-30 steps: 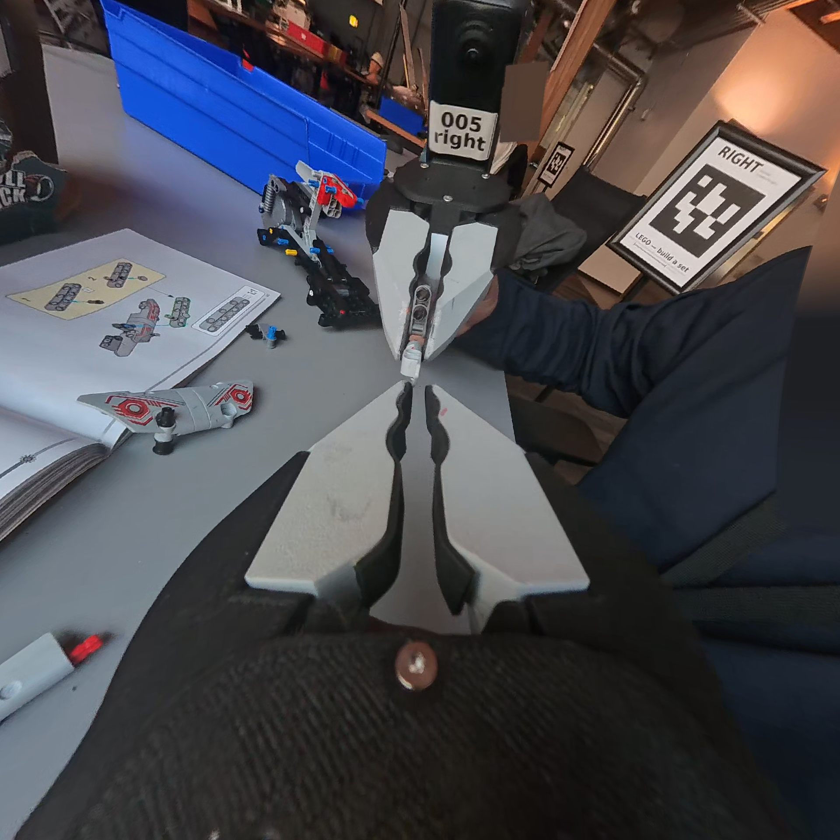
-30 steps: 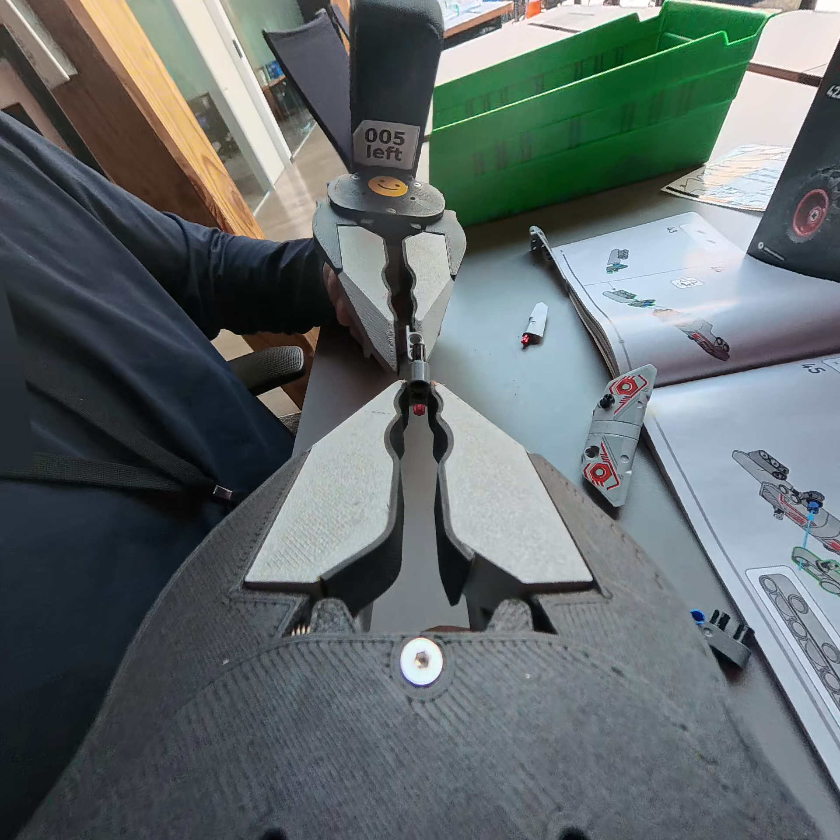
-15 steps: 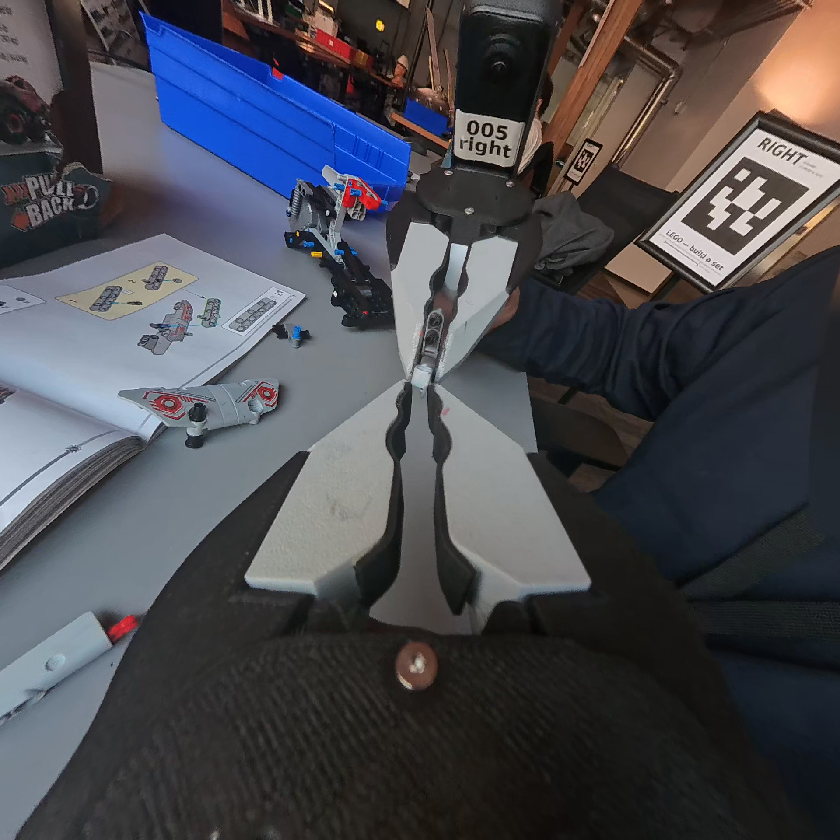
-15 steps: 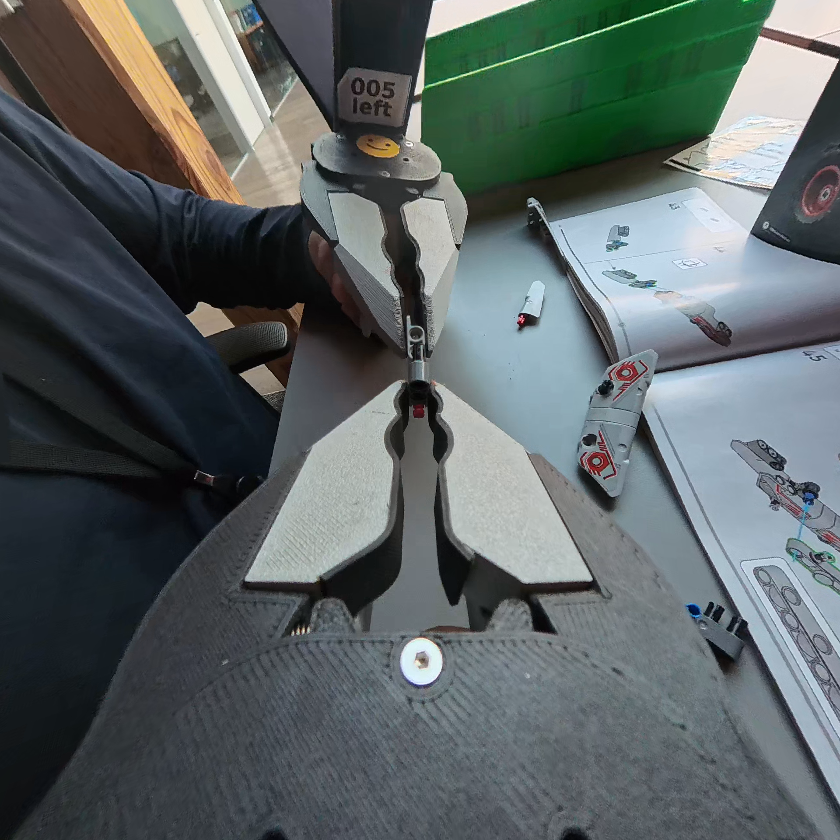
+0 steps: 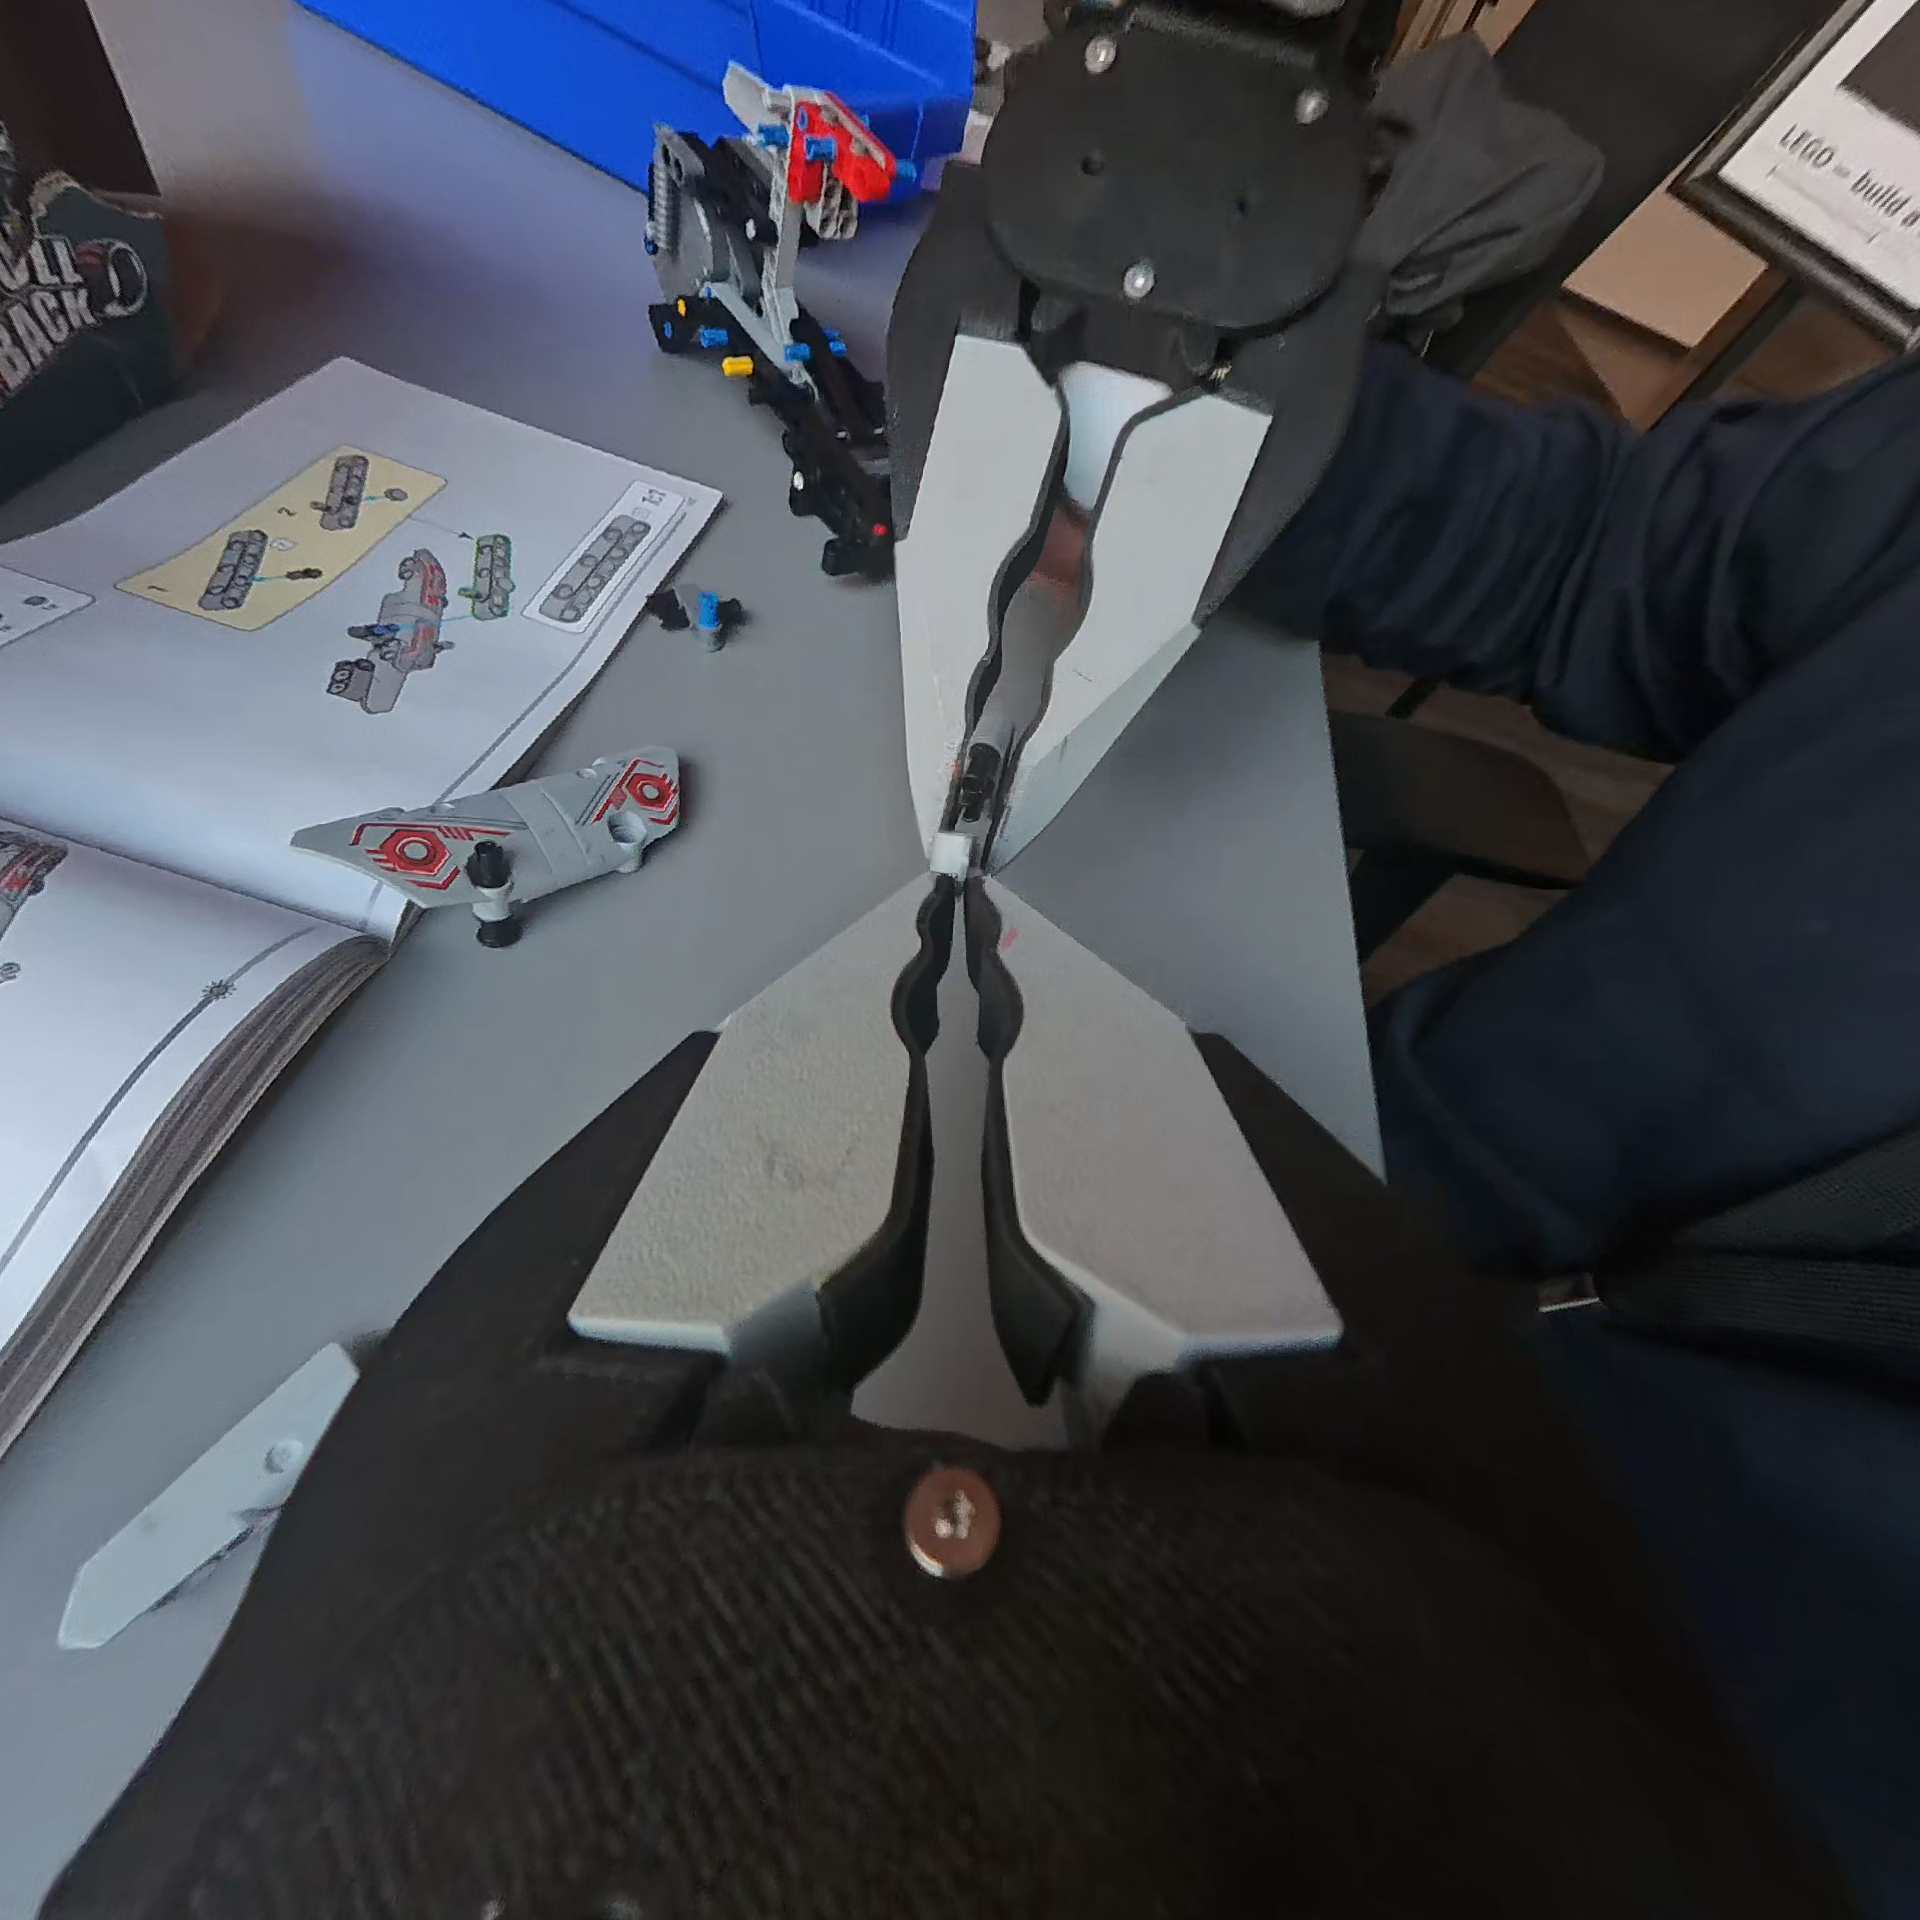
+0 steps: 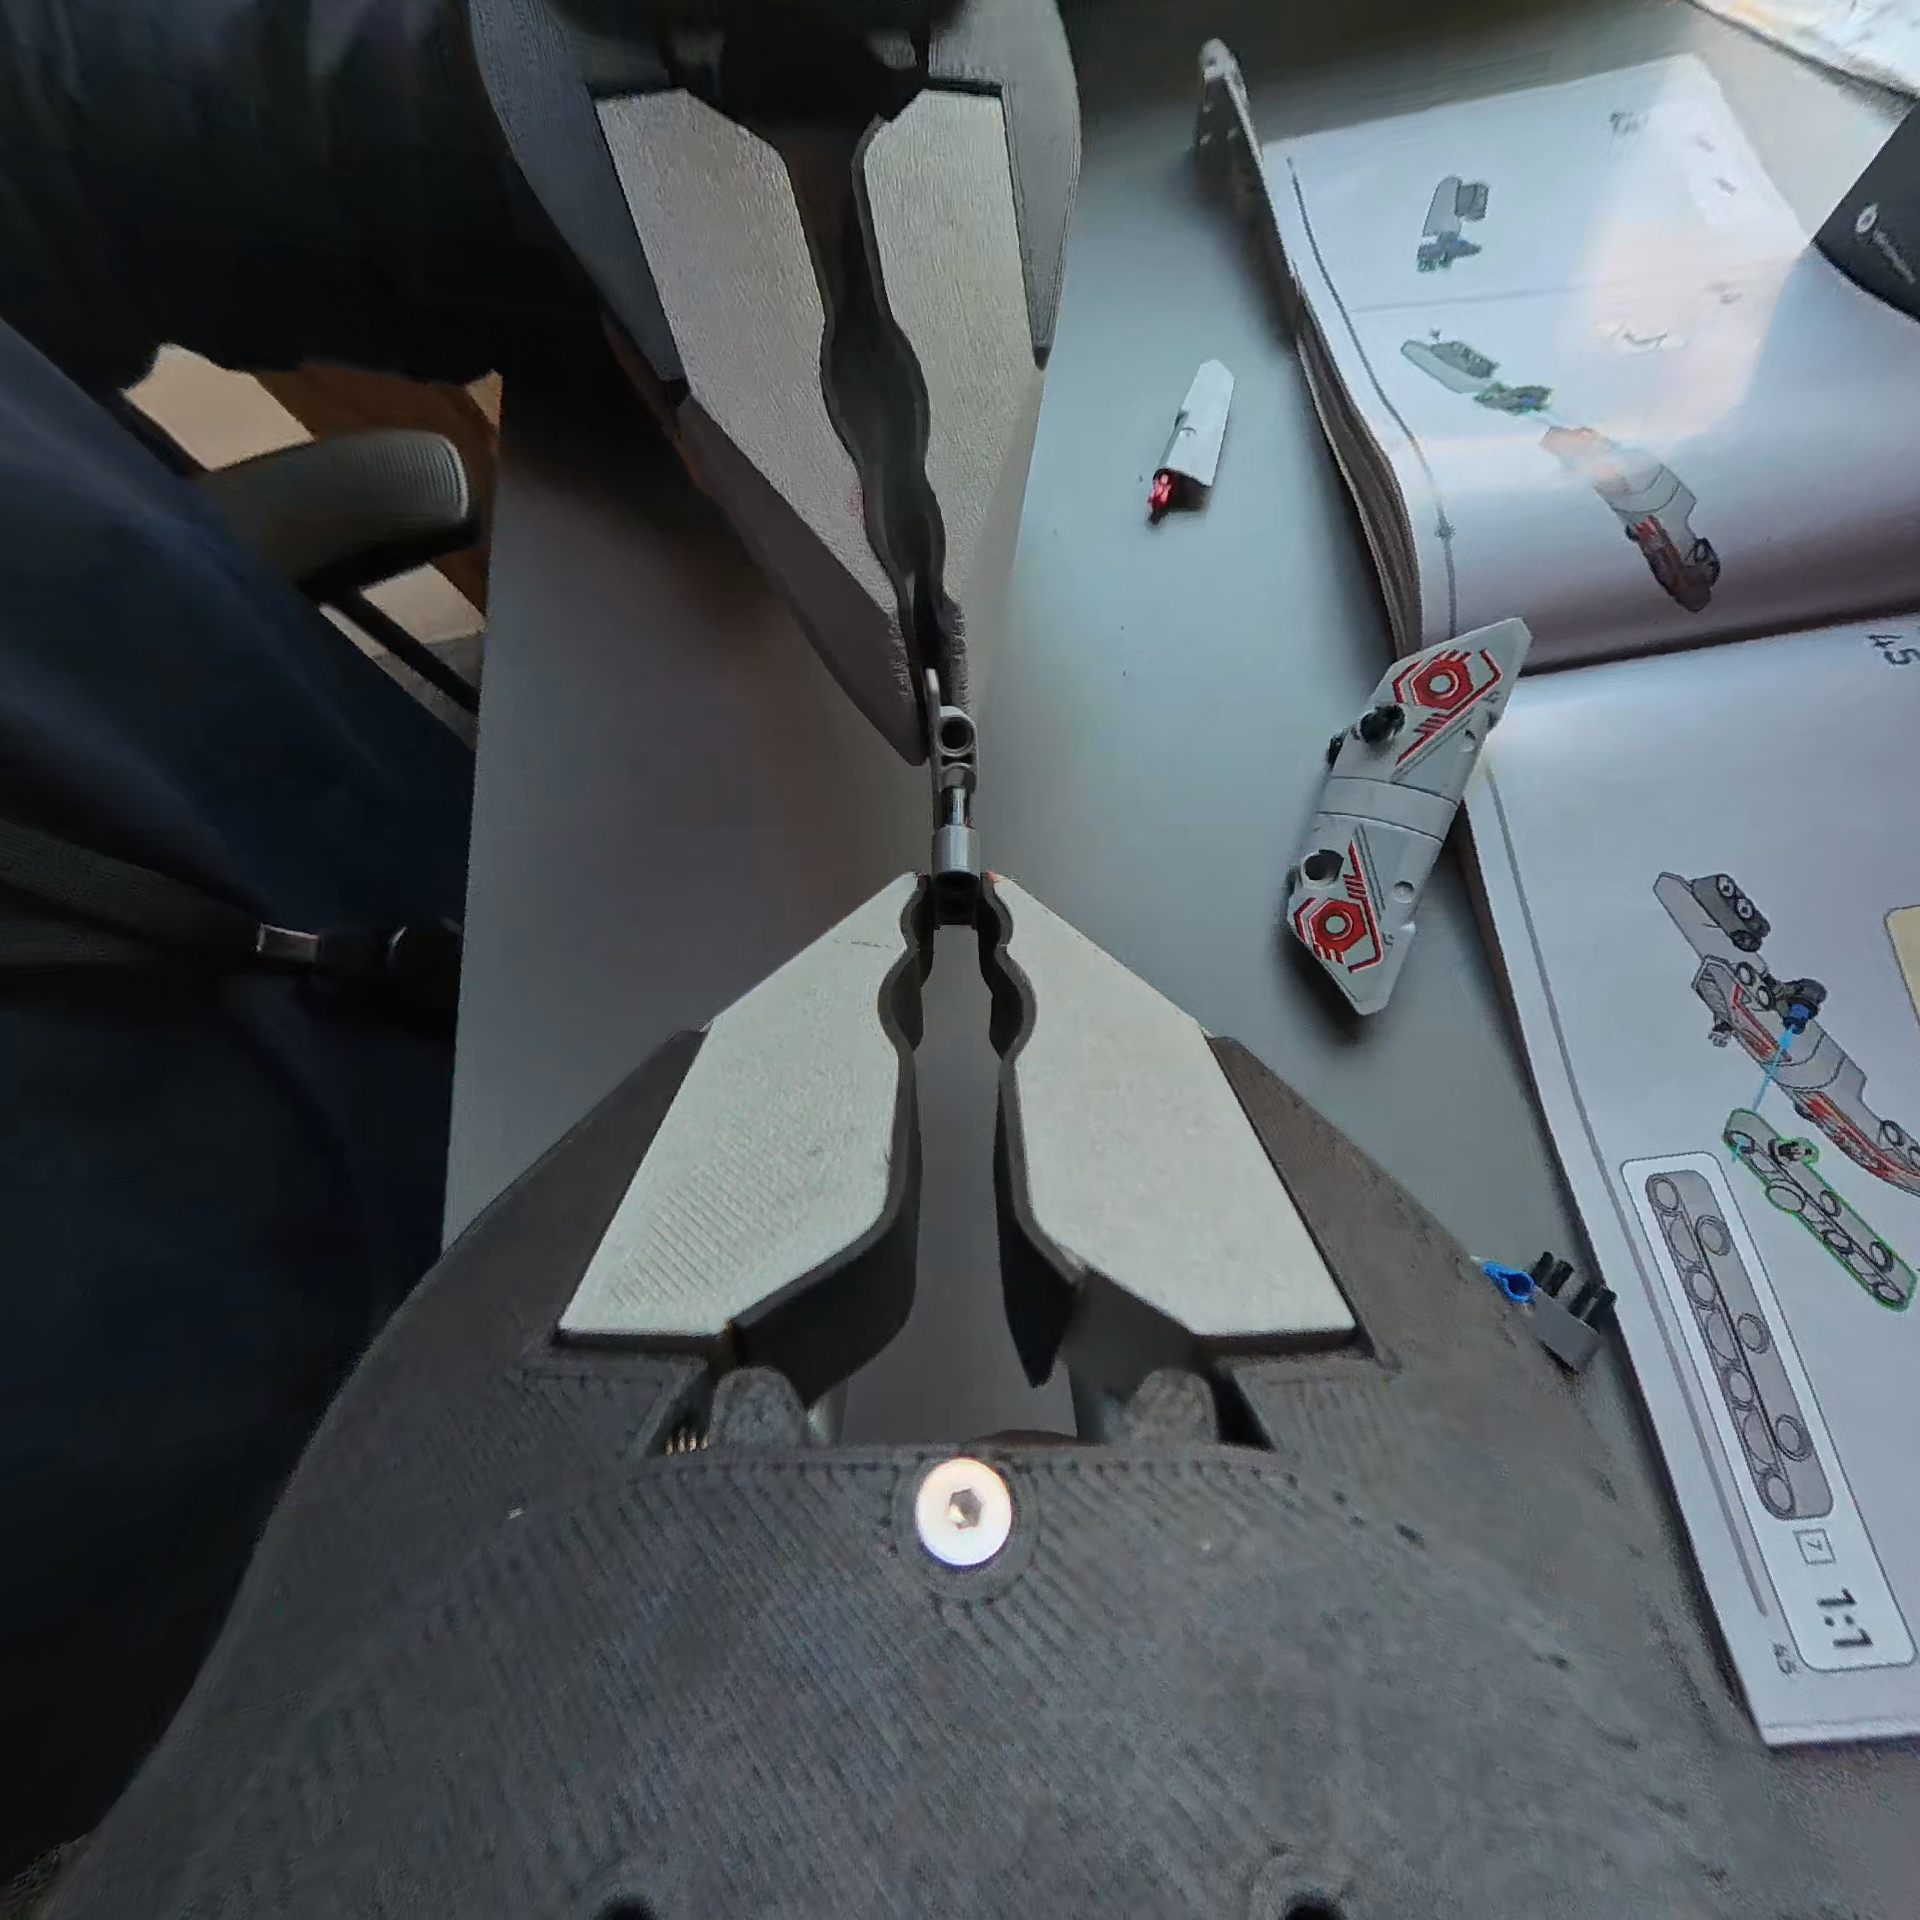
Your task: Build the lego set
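Item: two hand-held grippers met tip to tip above the near edge of a grey table point(image 5: 499, 1091), mid-join of small lego parts. Left gripper point(image 5: 954, 902): jaws clenched, pinching a thin dark connector point(image 6: 954, 740) at its very tips. Right gripper point(image 6: 954, 891): jaws likewise closed, grasping a short grey sleeve piece point(image 6: 954, 847) with a dark beam point(image 5: 977, 774) behind it; the two held parts appeared joined by a slim pin, though the contact was small and partly hidden, so full seating could not be confirmed. Loose stock on the table: a grey wing panel with red markings point(image 5: 509, 831) lying against the edge of the open instruction booklet point(image 5: 260, 665); a small blue-and-grey part point(image 5: 698, 611) just beyond the booklet's far corner; a partly built black, grey and red chassis point(image 5: 764, 301) toward the far edge, in front of a blue bin point(image 5: 644, 94); a grey piece with a red tip point(image 6: 1193, 436) near the booklet's spine. Risks, as judged: both parts were held only at the fingertips, so an off-axis push could twist the pin, pop one piece from its grip and drop it off the table edge onto the person's lap; too little force would leave the joint half-seated and liable to separate on release.
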### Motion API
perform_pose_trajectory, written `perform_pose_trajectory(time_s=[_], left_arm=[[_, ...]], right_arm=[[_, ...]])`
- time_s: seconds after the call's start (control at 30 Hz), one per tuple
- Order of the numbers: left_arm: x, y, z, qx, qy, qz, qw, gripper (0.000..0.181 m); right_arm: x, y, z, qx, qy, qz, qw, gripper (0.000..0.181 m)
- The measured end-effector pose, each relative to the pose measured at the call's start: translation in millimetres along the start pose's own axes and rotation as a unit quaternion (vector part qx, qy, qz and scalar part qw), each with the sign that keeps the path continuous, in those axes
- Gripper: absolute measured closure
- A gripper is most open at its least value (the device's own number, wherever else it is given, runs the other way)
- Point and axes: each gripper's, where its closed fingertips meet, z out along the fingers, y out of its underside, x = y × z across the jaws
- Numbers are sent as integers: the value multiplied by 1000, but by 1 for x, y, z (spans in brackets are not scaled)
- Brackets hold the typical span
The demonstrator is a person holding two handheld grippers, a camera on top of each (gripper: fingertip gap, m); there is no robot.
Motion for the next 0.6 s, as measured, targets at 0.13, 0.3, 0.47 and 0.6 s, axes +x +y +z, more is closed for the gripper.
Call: perform_pose_trajectory(time_s=[0.13, 0.3, 0.47, 0.6], left_arm=[[-1, 7, 3, -26, -3, 12, 1000, 181], [-4, 14, 4, -53, -19, 39, 998, 181], [-2, 16, 6, -61, -12, 40, 997, 181], [-4, 16, 5, -62, -14, 36, 997, 181]], right_arm=[[1, 10, 4, -51, 3, -14, 999, 176], [3, 9, 5, -64, 6, -18, 998, 176], [1, 8, 6, -87, 2, -25, 996, 174], [2, 13, 9, -126, 4, -25, 992, 172]])
